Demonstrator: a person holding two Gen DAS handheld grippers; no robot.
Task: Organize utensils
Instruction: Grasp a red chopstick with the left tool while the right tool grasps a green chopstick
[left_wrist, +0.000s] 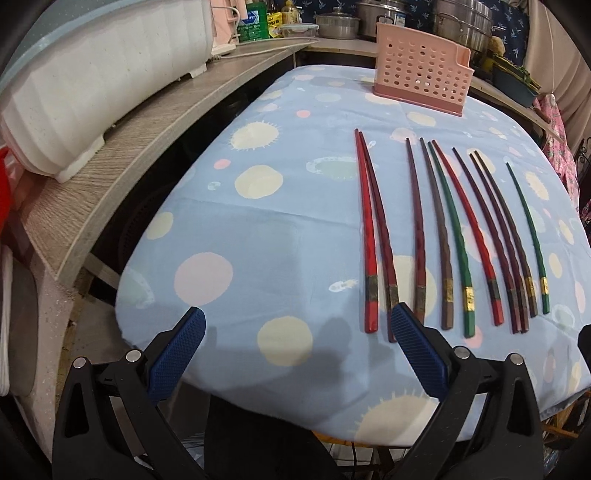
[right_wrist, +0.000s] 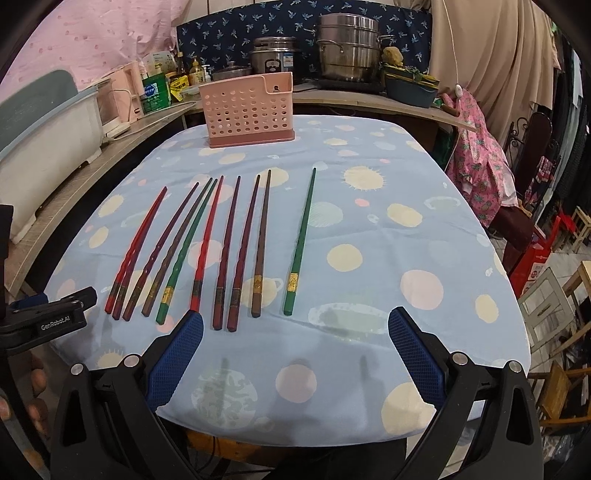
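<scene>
Ahead, chopsticks (right_wrist: 236, 247) before pink basket (right_wrist: 248, 114); pots (right_wrist: 347, 48) behind.

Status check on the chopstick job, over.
Left gripper open, empty. Right gripper open, empty, hovering at near table edge. Ten chopsticks lying in a row on tablecloth; pink holder upright at far end. Path unobstructed.

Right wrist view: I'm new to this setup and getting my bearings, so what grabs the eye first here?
A row of coloured chopsticks lies side by side on the spotted blue tablecloth, one green chopstick apart at the row's right end. Behind them stands a perforated pink utensil holder. The right gripper is open and empty at the table's near edge.
</scene>
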